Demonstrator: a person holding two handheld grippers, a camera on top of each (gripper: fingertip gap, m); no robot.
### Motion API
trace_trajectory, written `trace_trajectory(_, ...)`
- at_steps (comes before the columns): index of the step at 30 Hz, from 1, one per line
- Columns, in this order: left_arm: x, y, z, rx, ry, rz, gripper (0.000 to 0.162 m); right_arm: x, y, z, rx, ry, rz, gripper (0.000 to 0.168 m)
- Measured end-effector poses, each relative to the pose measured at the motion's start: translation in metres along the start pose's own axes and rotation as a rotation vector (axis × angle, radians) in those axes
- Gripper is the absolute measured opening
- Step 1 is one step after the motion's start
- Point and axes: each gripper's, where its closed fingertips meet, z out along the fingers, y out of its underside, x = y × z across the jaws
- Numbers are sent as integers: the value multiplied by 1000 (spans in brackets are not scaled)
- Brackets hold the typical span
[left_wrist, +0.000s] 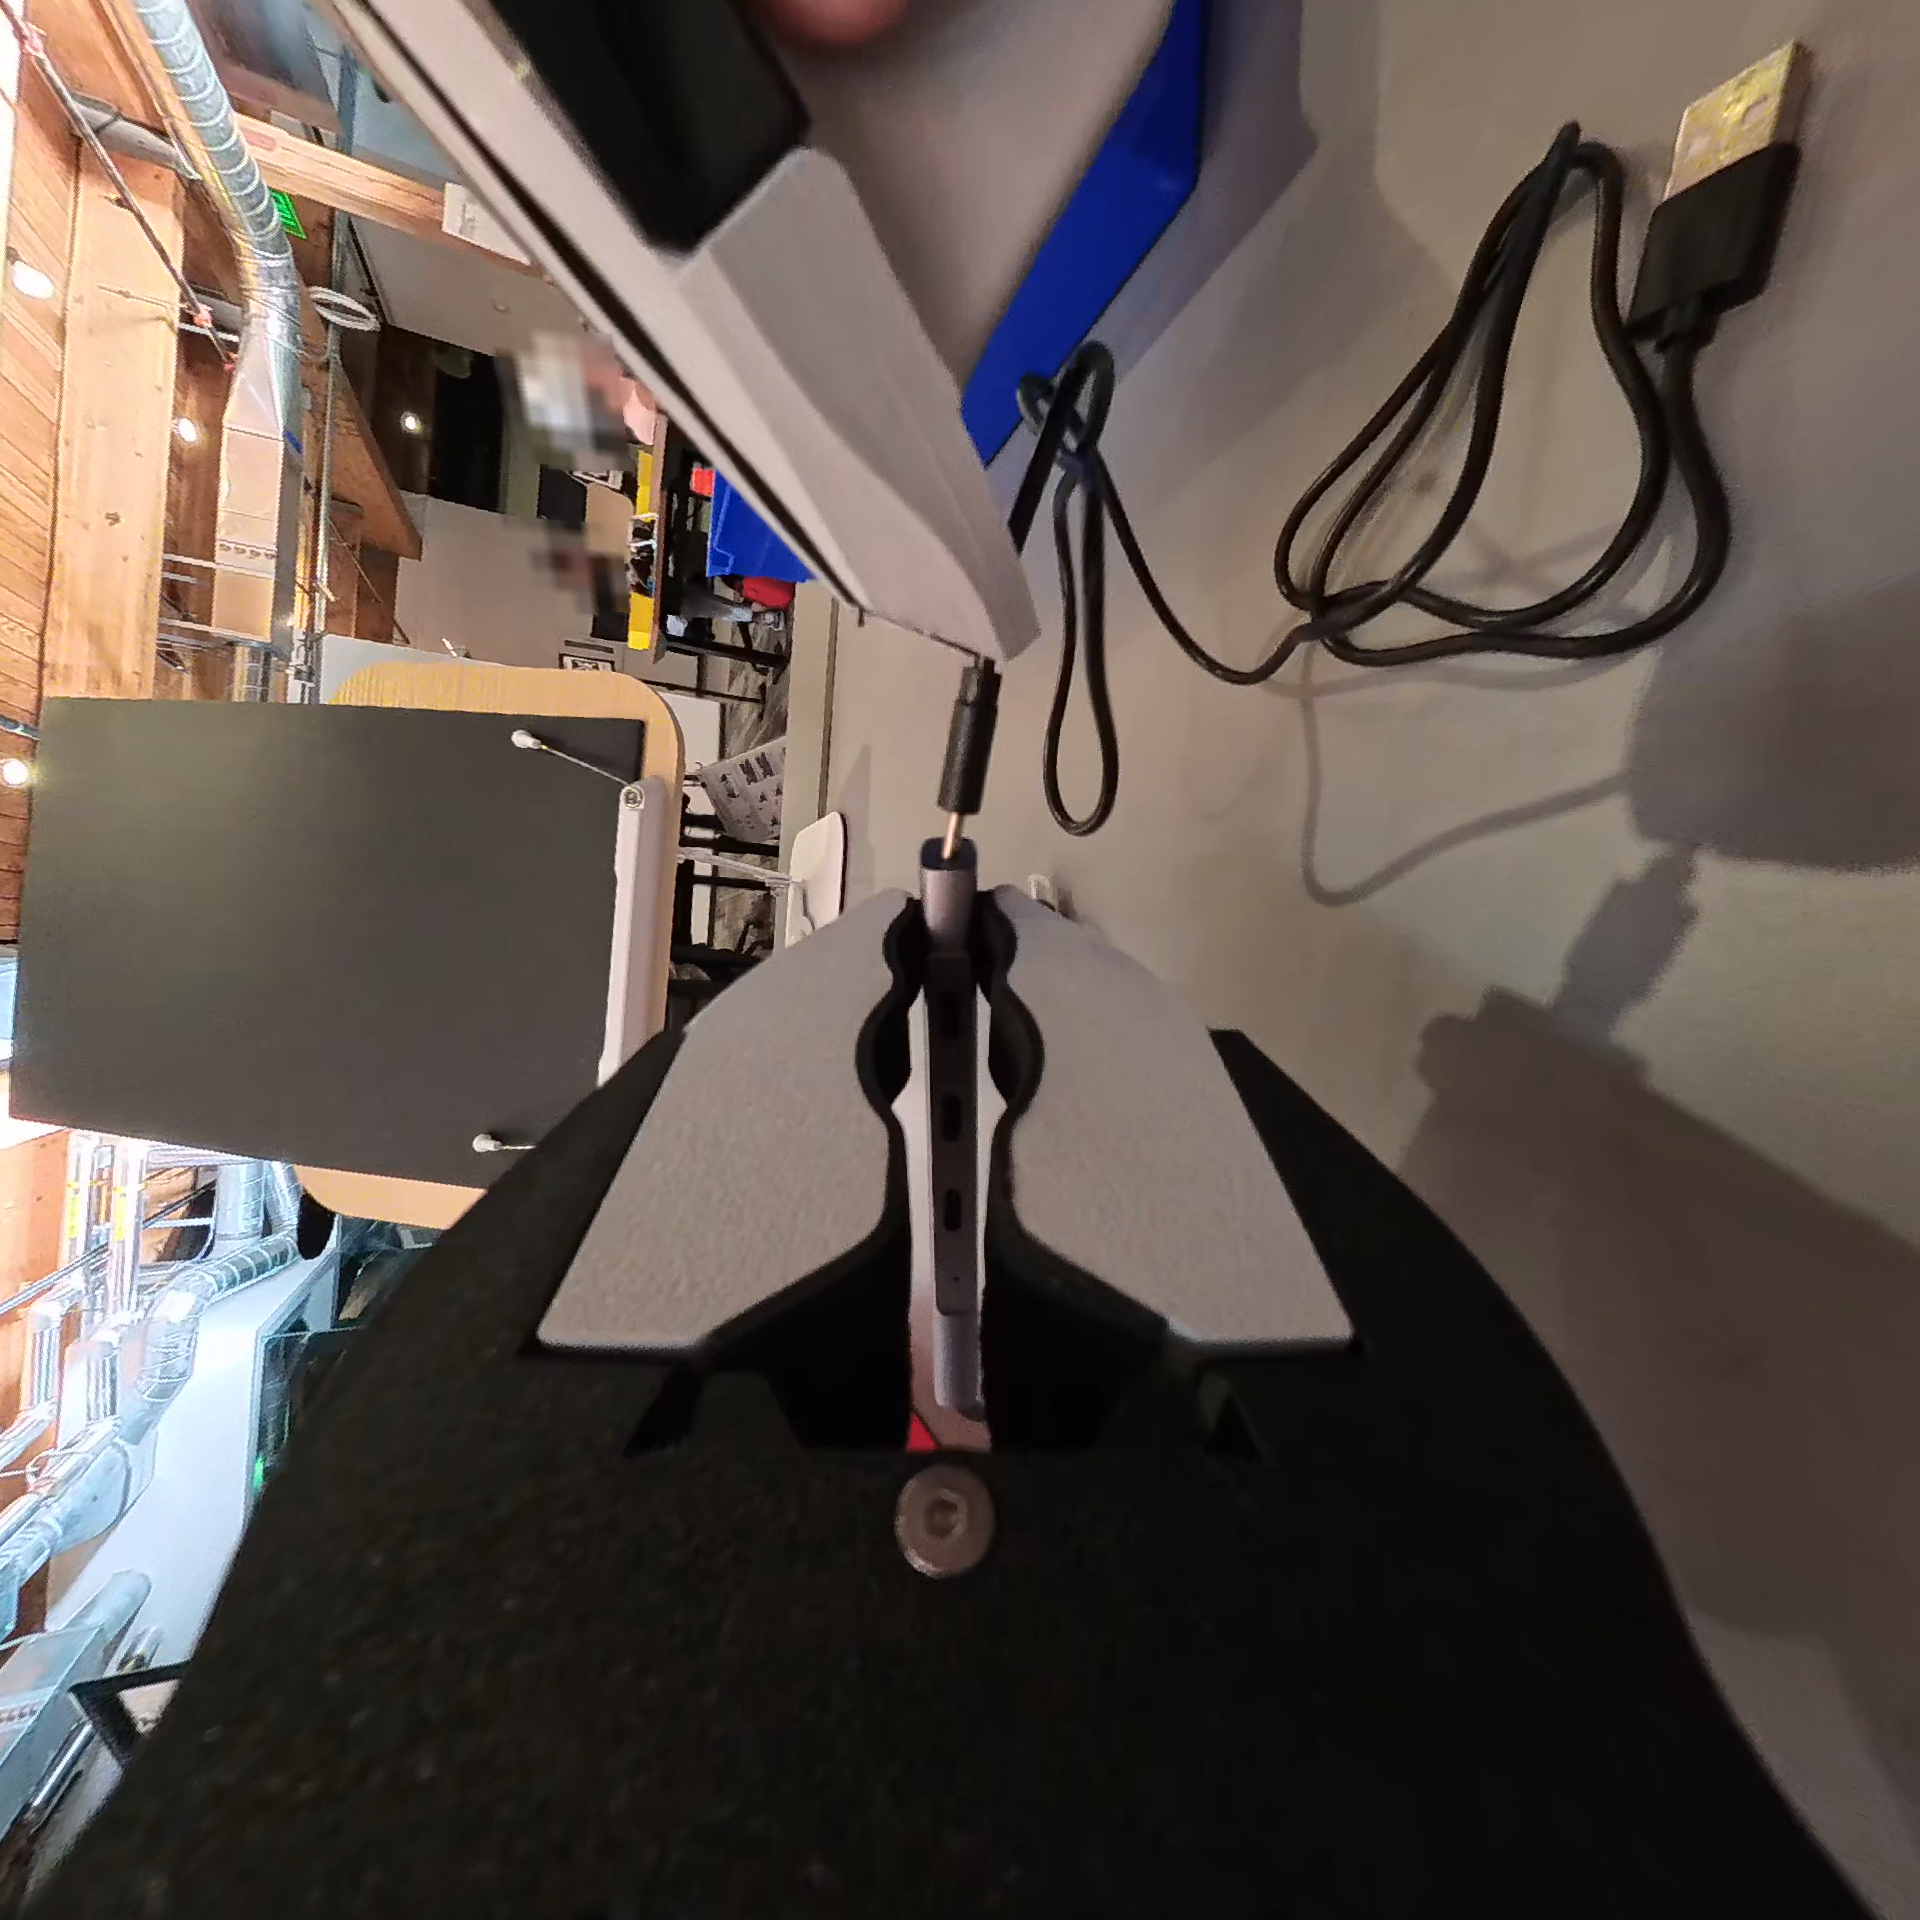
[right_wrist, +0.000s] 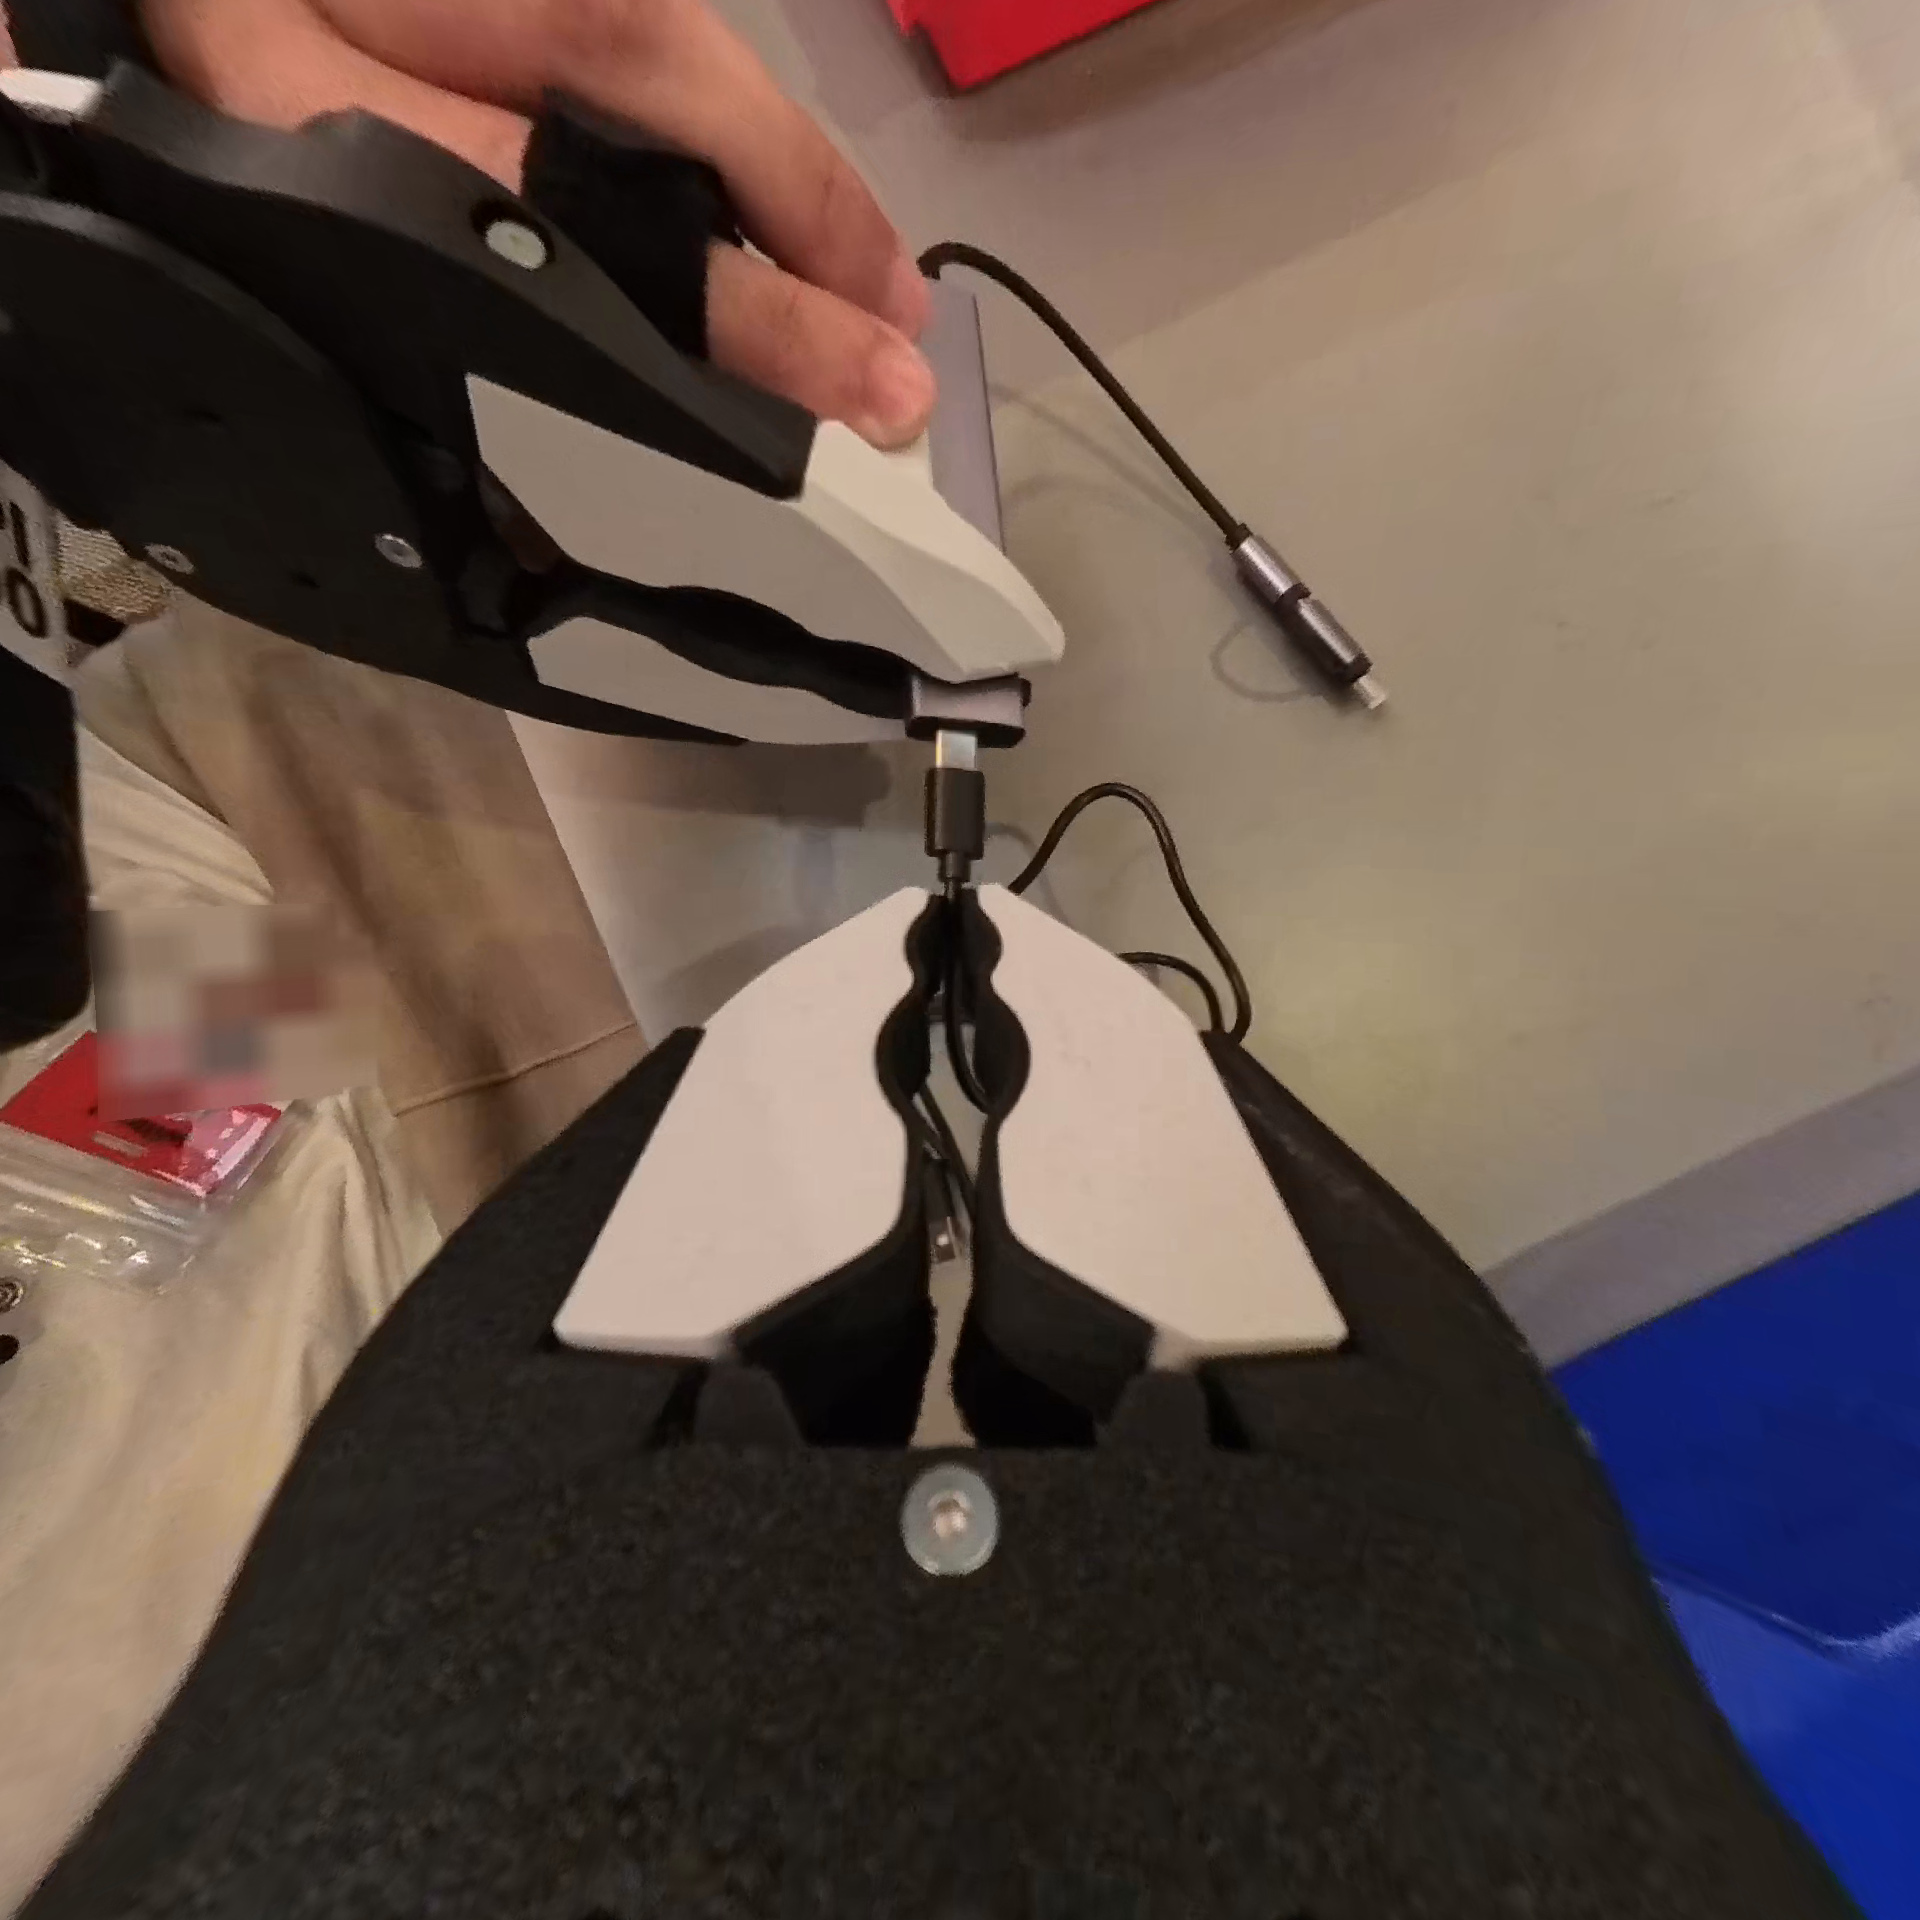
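My left gripper (left_wrist: 951, 904) is shut on a slim grey USB hub (left_wrist: 954, 1122), held edge-on between the pads. In the right wrist view, the left gripper (right_wrist: 966, 681) comes in from the upper left in a person's hand and holds the hub (right_wrist: 966, 436). My right gripper (right_wrist: 951, 899) is shut on a black cable just behind its black plug (right_wrist: 954, 821). The plug's metal tip sits at the hub's end port, with part of the metal showing. In the left wrist view, the right gripper (left_wrist: 992, 639) holds the plug (left_wrist: 966, 748) against the hub's end.
The black cable loops over the grey table (left_wrist: 1558, 935) to a USB-A plug (left_wrist: 1725, 197). The hub's own lead ends in a grey connector (right_wrist: 1304, 634) lying on the table. A blue bin (right_wrist: 1766, 1455) is at the lower right, a red box (right_wrist: 1018, 31) at the top, and a plastic bag (right_wrist: 114, 1195) at the left. Spacing between my two grippers at the tips: around 5 cm.
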Motion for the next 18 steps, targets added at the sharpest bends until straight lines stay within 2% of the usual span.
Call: trace_trajectory(18,7,-4,-1,0,15,28,9,-2,6,4,-43,7,-6,2)
